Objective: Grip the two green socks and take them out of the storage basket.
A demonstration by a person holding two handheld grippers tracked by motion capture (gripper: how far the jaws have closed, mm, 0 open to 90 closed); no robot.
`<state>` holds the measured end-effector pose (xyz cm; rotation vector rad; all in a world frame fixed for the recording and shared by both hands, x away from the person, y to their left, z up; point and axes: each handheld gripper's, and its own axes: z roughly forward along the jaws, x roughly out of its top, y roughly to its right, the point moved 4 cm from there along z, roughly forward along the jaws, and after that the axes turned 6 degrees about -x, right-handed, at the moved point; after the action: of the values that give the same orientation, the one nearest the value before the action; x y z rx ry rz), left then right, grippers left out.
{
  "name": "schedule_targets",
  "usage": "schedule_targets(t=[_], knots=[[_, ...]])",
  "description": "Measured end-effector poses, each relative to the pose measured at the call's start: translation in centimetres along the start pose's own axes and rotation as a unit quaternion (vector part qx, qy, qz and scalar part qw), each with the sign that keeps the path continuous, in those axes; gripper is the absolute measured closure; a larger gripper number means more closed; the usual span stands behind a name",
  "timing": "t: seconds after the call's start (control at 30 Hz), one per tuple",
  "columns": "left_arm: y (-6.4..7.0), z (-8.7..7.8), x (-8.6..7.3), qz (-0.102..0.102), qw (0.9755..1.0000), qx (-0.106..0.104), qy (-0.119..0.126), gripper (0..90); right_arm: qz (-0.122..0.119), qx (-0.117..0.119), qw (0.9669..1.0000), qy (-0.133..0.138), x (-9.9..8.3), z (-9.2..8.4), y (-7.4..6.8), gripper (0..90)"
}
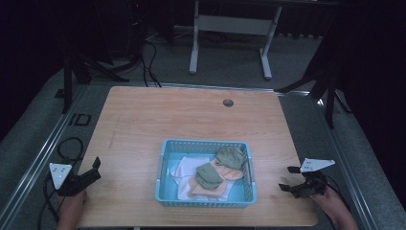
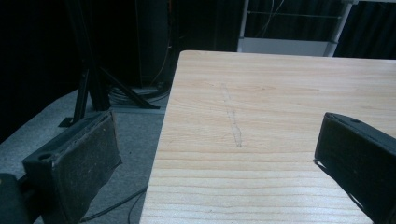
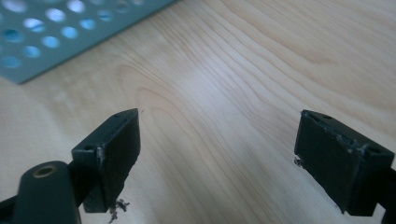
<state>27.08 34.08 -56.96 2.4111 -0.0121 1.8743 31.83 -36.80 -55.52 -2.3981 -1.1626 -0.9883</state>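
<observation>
Both grippers sit low at the near edge of the wooden table point(image 1: 143, 115); the left gripper point(image 1: 91, 171) is at the left corner with its jaws wide apart and nothing between them; the right gripper point(image 1: 286, 178) is near the right edge, jaws wide apart too, holding nothing. Between them, well apart from both, stands a blue basket point(image 1: 165, 165); inside it lie 2 green cloths point(image 1: 231, 156), a white cloth point(image 1: 187, 166) and an orange cloth point(image 1: 210, 191), piled together.
</observation>
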Motion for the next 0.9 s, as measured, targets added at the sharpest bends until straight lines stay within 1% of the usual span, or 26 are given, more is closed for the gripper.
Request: schedule_targets(t=[0.1,0.17,0.27,0.43,0.5,0.53,0.63,0.67,0.7,0.83,0.9], knots=[[0.0,0.0,0.0,-0.001,1.0,-0.001,0.0,0.4,-0.011,0.032,0.9994,-0.01,1.2,-0.1,-0.8,14.5],[0.0,0.0,0.0,-0.001,1.0,-0.001,0.001,0.5,-0.02,0.047,0.9985,-0.017,1.9,-0.2,-1.3,14.6],[0.0,0.0,0.0,-0.001,1.0,-0.002,0.001,0.5,-0.029,0.061,0.9974,-0.026,2.9,-0.3,-1.9,14.6],[0.0,0.0,0.0,-0.001,1.0,-0.002,0.002,0.5,-0.05,0.076,0.9953,-0.034,4.8,-0.6,-2.7,14.6],[0.0,0.0,0.0,-0.001,1.0,-0.002,0.002,0.5,-0.054,0.09,0.994,-0.033,5.6,-0.6,-3.1,14.6],[0.0,0.0,0.0,-0.001,1.0,-0.002,0.001,0.5,-0.059,0.093,0.9931,-0.039,6.1,-0.6,-3.3,14.5],[0.0,0.0,0.0,-0.001,1.0,-0.003,0.001,0.5,-0.079,0.092,0.9911,-0.054,7.0,-0.4,-3.9,14.5],[0.0,0.0,0.0,-0.002,1.0,-0.003,0.002,0.5,-0.083,0.092,0.9907,-0.056,7.4,-0.3,-4.0,14.5],[0.0,0.0,0.0,-0.002,1.0,-0.003,0.002,0.4,-0.09,0.097,0.9894,-0.058,7.9,-0.3,-4.3,14.5],[0.0,0.0,0.0,-0.001,1.0,-0.003,0.002,0.4,-0.105,0.105,0.9871,-0.061,9.3,-0.3,-5.0,14.3],[0.0,0.0,0.0,-0.001,1.0,-0.003,0.0,0.5,-0.115,0.106,0.9855,-0.067,10.0,-0.2,-5.5,14.2]])
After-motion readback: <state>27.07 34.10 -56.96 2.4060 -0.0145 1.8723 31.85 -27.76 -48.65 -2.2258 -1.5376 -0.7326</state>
